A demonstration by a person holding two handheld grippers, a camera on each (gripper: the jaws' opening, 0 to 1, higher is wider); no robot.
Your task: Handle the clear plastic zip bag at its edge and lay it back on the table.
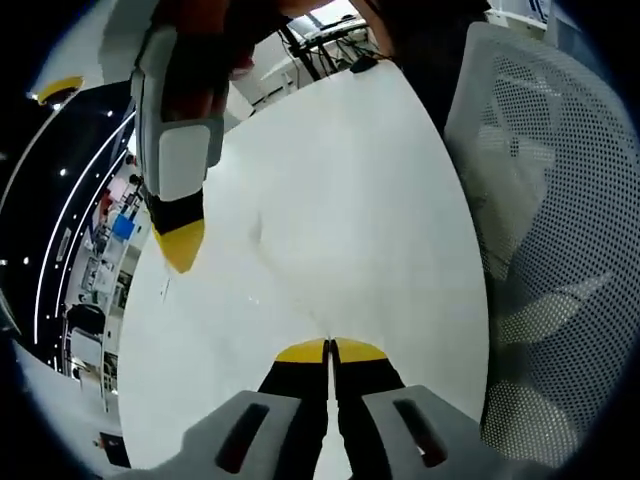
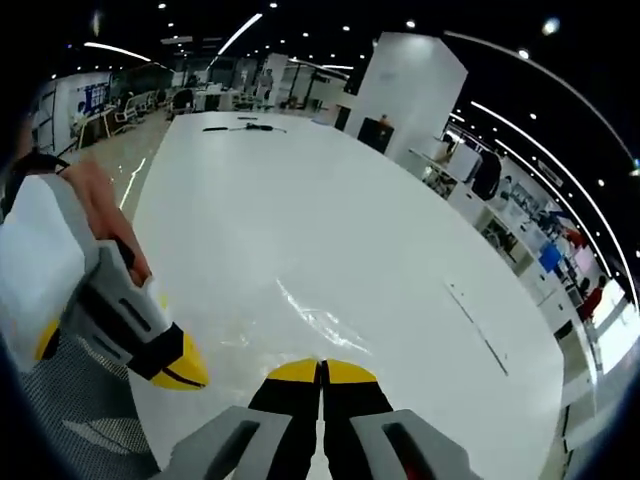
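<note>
Left gripper view
- Left gripper point(image 1: 330, 345): yellow fingertips pressed together, closed at the near edge of the clear plastic zip bag point(image 1: 255, 270); pinch itself cannot be told.
- Bag: faint, flat on the white table point(image 1: 370, 180), ahead of the tips.
- Right gripper point(image 1: 180, 245): tip just above the bag's left side; state unclear.
- Mesh chair point(image 1: 545, 200): right of the fingers.

Right gripper view
- Right gripper point(image 2: 322, 370): fingertips closed.
- Bag point(image 2: 320, 320): creased film directly ahead of the tips.
- Left gripper point(image 2: 175, 365): left of them.
</note>
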